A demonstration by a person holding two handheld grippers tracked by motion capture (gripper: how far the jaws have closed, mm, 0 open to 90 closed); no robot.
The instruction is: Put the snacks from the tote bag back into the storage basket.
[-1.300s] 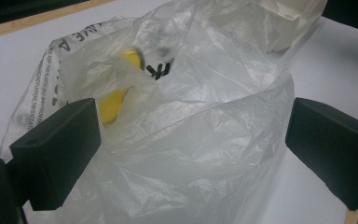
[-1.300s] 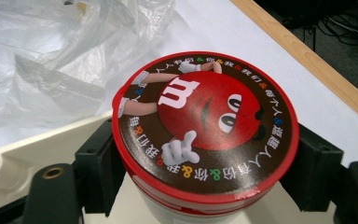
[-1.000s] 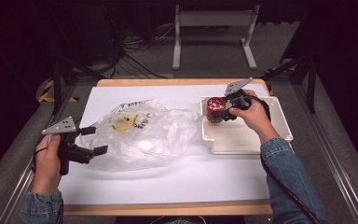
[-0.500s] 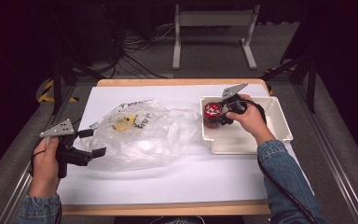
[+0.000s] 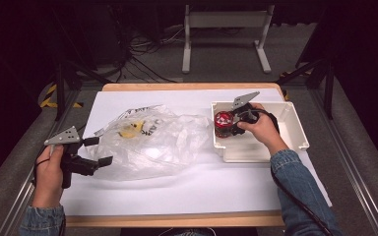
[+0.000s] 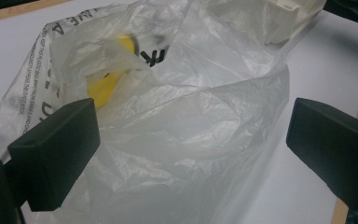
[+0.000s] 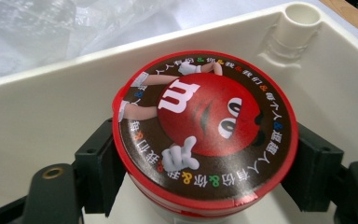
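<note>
Round candy tub with a red cartoon-printed lid (image 7: 205, 130): stands upright in the near-left corner of the white plastic tray (image 5: 295, 123), clasped at its sides by the right gripper (image 5: 232, 123), jaws fairly wide around it. Handling: judged a set-down; keep it level, base flat on the tray floor, clear of the wall, before easing off. Right hand (image 5: 261, 129) reaches over the tray. Left gripper (image 5: 94, 151): jaws wide, gripping nothing, at the edge of the crumpled clear plastic bag (image 6: 182, 121).

My black-jawed right gripper (image 7: 205, 186) holds a red tub (image 7: 205, 140) whose lid shows a red cartoon face ringed by multicoloured script. The tray (image 5: 295, 123) is white. The clear bag (image 6: 191, 130) bears black lettering over a yellow item (image 6: 109, 84).
</note>
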